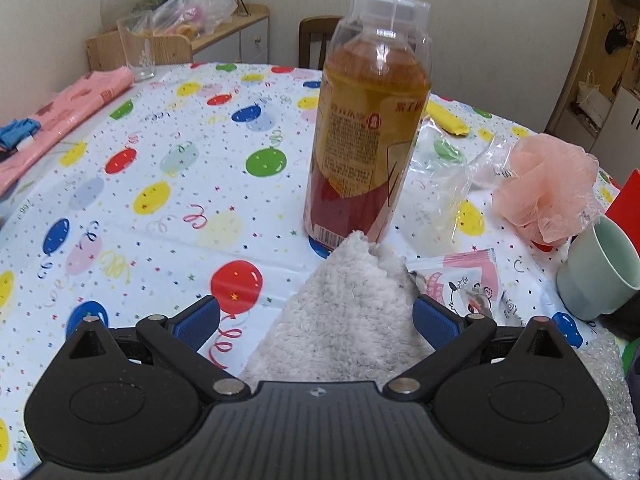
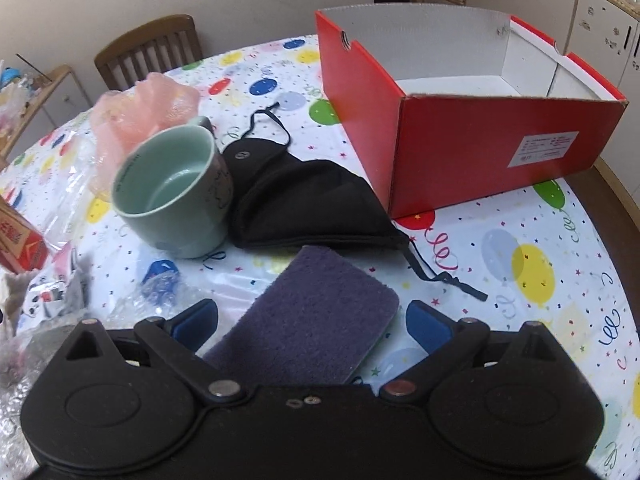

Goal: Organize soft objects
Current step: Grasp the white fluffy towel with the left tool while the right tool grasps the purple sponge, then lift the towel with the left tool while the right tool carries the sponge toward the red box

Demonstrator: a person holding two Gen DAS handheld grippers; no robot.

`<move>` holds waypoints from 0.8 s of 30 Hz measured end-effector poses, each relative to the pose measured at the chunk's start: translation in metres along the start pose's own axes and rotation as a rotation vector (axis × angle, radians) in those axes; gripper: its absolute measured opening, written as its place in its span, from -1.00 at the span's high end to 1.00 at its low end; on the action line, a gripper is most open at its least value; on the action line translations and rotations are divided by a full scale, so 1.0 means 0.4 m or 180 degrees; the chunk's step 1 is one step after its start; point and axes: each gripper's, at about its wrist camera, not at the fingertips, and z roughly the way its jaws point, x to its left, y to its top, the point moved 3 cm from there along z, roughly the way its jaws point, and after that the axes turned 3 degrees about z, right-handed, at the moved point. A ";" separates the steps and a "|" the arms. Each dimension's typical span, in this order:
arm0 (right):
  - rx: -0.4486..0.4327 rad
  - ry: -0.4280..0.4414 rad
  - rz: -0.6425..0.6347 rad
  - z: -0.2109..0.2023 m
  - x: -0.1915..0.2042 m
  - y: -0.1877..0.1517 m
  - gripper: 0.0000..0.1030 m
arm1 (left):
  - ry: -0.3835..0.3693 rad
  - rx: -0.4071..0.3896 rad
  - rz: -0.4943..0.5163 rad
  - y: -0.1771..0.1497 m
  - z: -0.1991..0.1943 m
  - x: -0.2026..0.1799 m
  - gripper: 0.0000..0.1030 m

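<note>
Both grippers gape wide — a grey fluffy cloth [image 1: 340,312] lies between the left gripper's [image 1: 316,320] fingers, a purple sponge [image 2: 316,320] between the right gripper's [image 2: 312,326]; bottle [image 1: 366,128] label unreadable.

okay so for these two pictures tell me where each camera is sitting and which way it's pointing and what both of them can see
Left wrist: mounted on the left gripper, low over the table, facing a drink bottle; grey fluffy cloth lies between its open blue pads.
Right wrist: mounted on the right gripper, facing the open red box; a purple sponge lies between its open pads, with a black mask beyond.
Shared: the green mug, the pink bath pouf and the balloon tablecloth.
</note>
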 end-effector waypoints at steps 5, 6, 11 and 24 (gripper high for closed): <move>0.0139 -0.0116 0.0065 0.028 -0.006 -0.002 -0.95 | -0.0029 0.0128 -0.0063 -0.005 0.028 0.004 -0.65; 0.0155 -0.0118 0.0071 0.031 -0.008 -0.003 -0.95 | -0.0040 0.0136 -0.0064 -0.008 0.031 0.005 -0.60; 0.0188 -0.0098 0.0058 0.027 -0.004 -0.007 -0.86 | -0.0090 0.0200 -0.0023 -0.017 0.042 -0.003 -0.17; 0.0107 0.0011 0.0096 0.000 -0.020 -0.003 -0.25 | -0.0352 0.0096 -0.0065 -0.022 0.009 0.006 0.71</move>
